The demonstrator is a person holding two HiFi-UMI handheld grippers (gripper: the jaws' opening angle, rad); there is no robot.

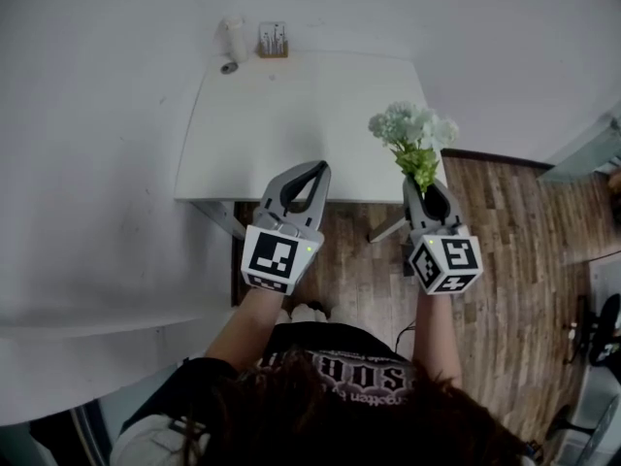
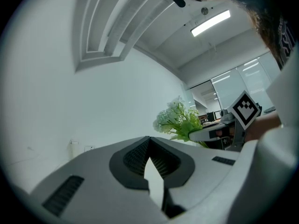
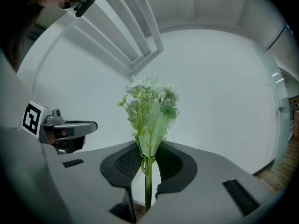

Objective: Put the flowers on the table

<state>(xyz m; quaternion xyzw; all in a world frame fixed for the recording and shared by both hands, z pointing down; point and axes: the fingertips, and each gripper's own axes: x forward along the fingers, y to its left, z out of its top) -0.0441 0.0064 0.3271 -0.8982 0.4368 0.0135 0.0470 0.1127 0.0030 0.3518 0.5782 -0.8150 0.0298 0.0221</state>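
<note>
While the right gripper [image 1: 424,186] pinches the green stem of the pale white-green flowers [image 1: 415,134] near the white rectangular table [image 1: 291,124], the left gripper [image 1: 317,167] has its jaws together, seemingly empty.

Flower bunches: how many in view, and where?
1. The flower bunch is clamped by its stem in the right gripper, by the white table's near right corner. The left gripper is shut and empty. None seen elsewhere.
</note>
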